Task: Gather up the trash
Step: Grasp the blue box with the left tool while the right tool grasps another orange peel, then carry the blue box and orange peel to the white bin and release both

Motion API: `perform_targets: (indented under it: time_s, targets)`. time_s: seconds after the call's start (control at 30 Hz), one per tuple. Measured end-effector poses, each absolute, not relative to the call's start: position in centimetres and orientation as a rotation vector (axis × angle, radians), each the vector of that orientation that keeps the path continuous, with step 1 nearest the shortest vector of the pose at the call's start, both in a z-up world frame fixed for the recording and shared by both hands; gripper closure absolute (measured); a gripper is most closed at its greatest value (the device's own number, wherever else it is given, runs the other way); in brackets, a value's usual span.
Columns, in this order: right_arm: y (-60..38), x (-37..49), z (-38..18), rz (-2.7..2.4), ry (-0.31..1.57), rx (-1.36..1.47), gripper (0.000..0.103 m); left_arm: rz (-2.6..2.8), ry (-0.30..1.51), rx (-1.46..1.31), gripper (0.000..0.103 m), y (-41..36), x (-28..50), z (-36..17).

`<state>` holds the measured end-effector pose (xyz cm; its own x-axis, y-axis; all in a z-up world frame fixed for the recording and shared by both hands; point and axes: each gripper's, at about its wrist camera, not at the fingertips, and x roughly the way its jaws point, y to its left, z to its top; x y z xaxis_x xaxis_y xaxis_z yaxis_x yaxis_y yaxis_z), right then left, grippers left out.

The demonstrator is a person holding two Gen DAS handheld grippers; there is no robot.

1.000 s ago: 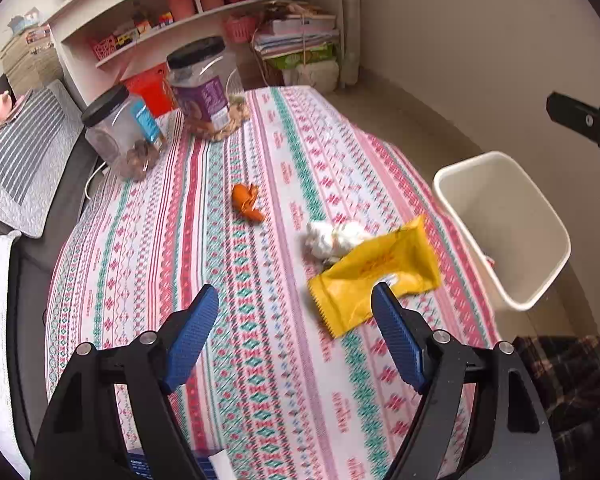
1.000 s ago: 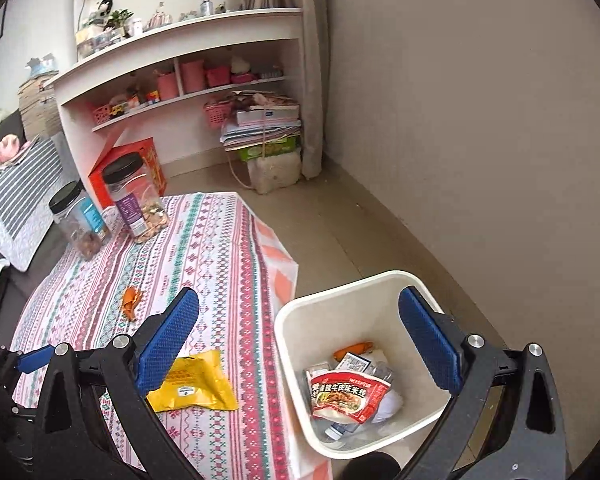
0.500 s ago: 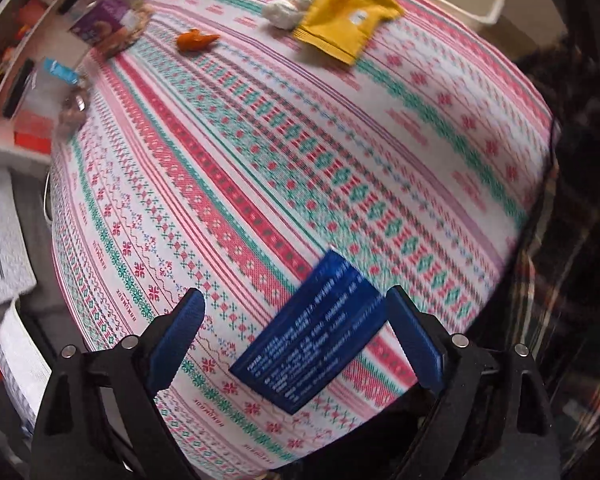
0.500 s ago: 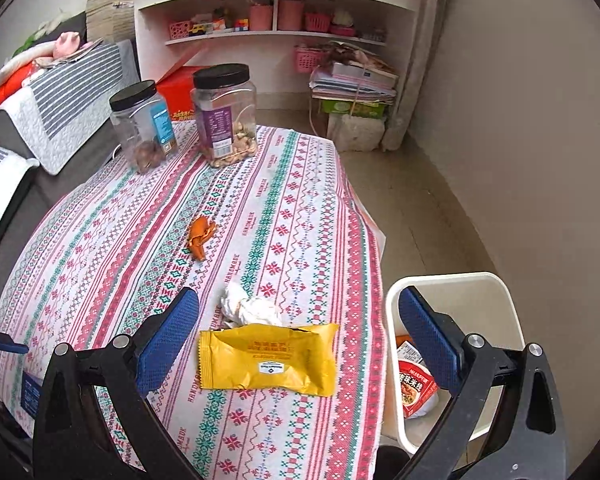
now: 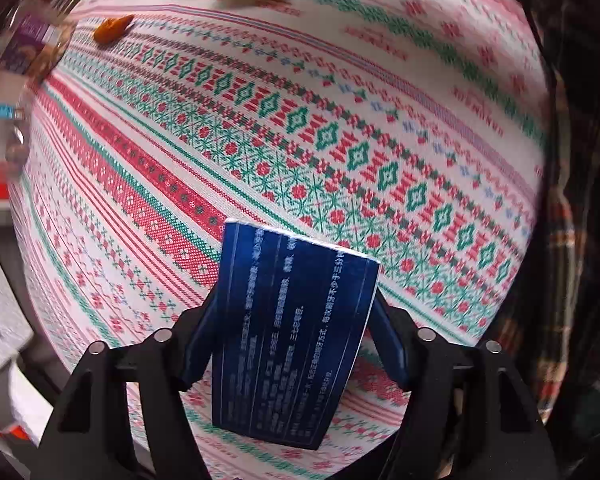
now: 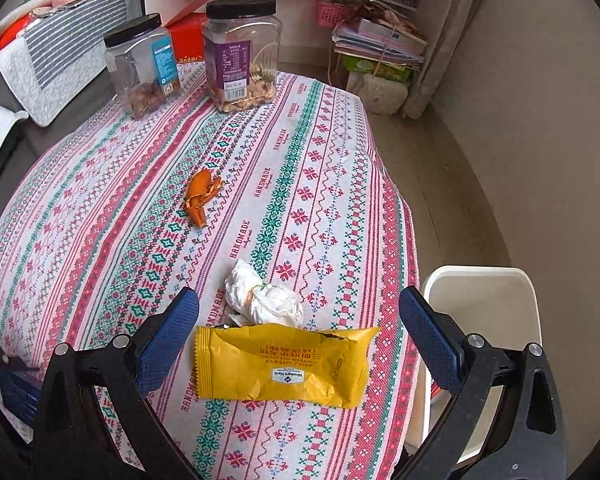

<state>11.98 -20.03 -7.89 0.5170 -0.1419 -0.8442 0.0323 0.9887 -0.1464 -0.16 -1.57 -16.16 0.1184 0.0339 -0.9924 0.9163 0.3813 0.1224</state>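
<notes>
A dark blue box (image 5: 292, 332) with white print lies near the table's front edge. My left gripper (image 5: 298, 298) points straight down over it, its jaws closing, and both blue pads meet the box's long sides. My right gripper (image 6: 298, 296) stands open low over a yellow snack wrapper (image 6: 284, 364), which lies flat between its fingers without touching them. A crumpled white tissue (image 6: 260, 300) sits just beyond the wrapper. Farther out lies an orange peel (image 6: 202, 196). The white bin (image 6: 480, 280) stands on the floor past the table's right edge.
Two black-lidded clear jars (image 6: 140, 64) (image 6: 242, 52) stand at the far end of the patterned tablecloth (image 6: 100, 220). Shelves and stacked papers (image 6: 380, 40) fill the back wall. A person's plaid clothing (image 5: 572, 240) borders the table's near side.
My left gripper swung down from the table's middle to the blue box, rolled, and closed around it. My right gripper moved from above the bin to low over the yellow wrapper.
</notes>
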Motion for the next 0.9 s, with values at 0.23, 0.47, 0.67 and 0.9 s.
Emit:
perform_targets:
  time_s: [0.23,0.47,0.67,0.9]
  targets:
    - [-17.0,15.3,-9.9,0.023,1.057,-0.112,0.007,-0.593,1.240,0.530,0.048,1.9,5.1,-12.1]
    - [-14.8,19.7,-11.4,0.106,1.089,-0.015,0.007,-0.307,1.134,0.059,0.048,7.7,10.5,-7.6]
    - [-14.1,23.5,-13.6,0.041,1.135,0.073,0.010,-0.210,1.032,-0.069,0.047,8.6,12.7,-5.4]
    - [-13.0,24.8,-14.9,-0.015,1.131,0.044,0.079,-0.151,0.972,-0.085,0.048,9.5,13.4,-4.6]
